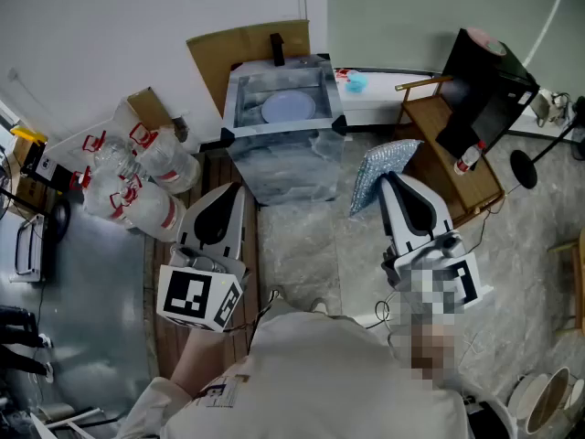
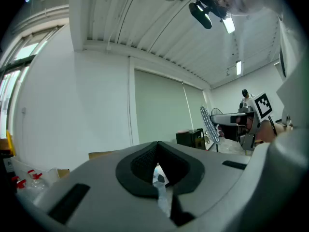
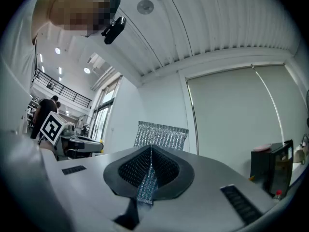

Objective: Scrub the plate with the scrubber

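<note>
A pale blue plate (image 1: 289, 108) lies inside a clear plastic tub (image 1: 283, 167) on the floor ahead of me. My left gripper (image 1: 228, 190) hangs just left of the tub's near corner. In the left gripper view its gripper (image 2: 158, 146) is shut, the pads meeting with nothing gripped. My right gripper (image 1: 388, 179) is to the right of the tub and is shut on a silver mesh scrubber (image 1: 379, 172). In the right gripper view the scrubber (image 3: 161, 135) stands up above the closed gripper (image 3: 150, 151). The scrubber (image 2: 208, 124) also shows at the right of the left gripper view.
Folded cardboard (image 1: 247, 48) leans on the wall behind the tub. Clear bottles with red caps (image 1: 137, 176) lie at the left beside a metal table (image 1: 87, 291). A wooden stool (image 1: 452, 149) with a black box (image 1: 484, 80) stands at the right. White bowls (image 1: 548, 401) sit bottom right.
</note>
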The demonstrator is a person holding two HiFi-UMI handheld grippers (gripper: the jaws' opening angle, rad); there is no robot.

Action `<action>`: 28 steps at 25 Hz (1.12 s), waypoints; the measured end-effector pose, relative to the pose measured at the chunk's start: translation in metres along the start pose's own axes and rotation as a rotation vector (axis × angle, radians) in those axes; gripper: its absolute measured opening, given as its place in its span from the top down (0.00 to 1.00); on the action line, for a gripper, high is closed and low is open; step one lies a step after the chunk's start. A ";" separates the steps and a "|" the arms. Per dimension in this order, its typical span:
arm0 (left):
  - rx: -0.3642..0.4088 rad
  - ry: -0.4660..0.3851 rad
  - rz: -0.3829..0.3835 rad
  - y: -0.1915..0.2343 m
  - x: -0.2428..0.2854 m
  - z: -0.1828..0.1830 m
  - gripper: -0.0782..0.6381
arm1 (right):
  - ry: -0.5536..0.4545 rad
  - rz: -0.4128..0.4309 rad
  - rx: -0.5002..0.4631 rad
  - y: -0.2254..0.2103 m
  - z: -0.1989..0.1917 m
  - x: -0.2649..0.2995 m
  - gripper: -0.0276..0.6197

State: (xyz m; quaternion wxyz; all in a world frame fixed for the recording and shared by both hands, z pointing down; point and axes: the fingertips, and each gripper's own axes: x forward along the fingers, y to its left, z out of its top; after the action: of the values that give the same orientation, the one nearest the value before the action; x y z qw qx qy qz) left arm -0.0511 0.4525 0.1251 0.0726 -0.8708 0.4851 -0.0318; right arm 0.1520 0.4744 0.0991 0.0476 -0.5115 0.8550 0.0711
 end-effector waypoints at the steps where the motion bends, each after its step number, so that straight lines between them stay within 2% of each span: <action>1: 0.004 0.000 -0.003 -0.001 0.000 0.001 0.87 | -0.006 -0.005 0.002 -0.002 0.001 -0.001 0.90; 7: -0.005 0.004 -0.037 -0.013 0.000 0.001 0.87 | -0.035 -0.024 0.012 -0.009 0.008 -0.008 0.90; 11: 0.046 0.013 -0.036 -0.019 0.002 0.003 0.87 | -0.029 -0.013 0.026 -0.009 0.006 -0.010 0.90; 16: 0.061 0.024 -0.043 -0.025 0.003 0.004 0.87 | 0.002 0.011 0.035 -0.006 -0.008 -0.011 0.90; 21: 0.090 0.035 0.009 -0.019 0.002 0.000 0.87 | -0.006 0.033 0.064 -0.005 -0.013 -0.015 0.91; 28: 0.049 0.066 0.003 -0.015 0.010 -0.016 0.87 | 0.023 0.019 0.044 -0.016 -0.019 -0.014 0.91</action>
State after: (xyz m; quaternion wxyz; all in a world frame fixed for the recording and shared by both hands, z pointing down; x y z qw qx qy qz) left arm -0.0357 0.4503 0.1427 0.0781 -0.8666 0.4876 -0.0722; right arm 0.1729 0.4757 0.1188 0.0481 -0.5028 0.8618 0.0469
